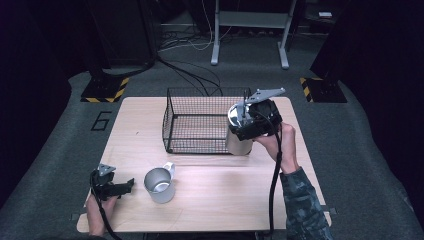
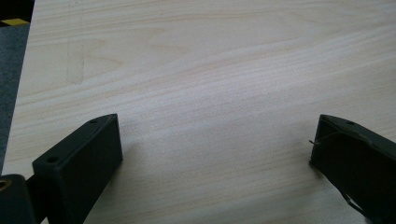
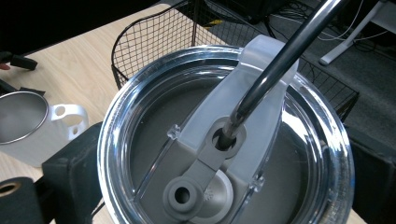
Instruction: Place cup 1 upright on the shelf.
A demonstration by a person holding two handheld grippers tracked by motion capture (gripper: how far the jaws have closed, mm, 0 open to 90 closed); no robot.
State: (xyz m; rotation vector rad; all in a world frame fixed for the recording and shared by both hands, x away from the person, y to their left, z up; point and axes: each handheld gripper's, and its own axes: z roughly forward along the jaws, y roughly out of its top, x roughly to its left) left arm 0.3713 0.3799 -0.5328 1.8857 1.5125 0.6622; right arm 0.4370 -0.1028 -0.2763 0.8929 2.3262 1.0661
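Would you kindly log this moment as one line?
right hand-held gripper: shut on tumbler, beside basket | left hand-held gripper: open, near mug

Tongs (image 2: 215, 149) gape wide over the bare wooden table (image 2: 210, 60).

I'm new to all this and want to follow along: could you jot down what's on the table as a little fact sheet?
Right hand-held gripper: shut on the tumbler, beside the basket's right side
Tumbler lid: clear, with a metal straw
Left hand-held gripper: open, near the table's front left corner
Mug: steel, upright, white handle
Wire basket: black
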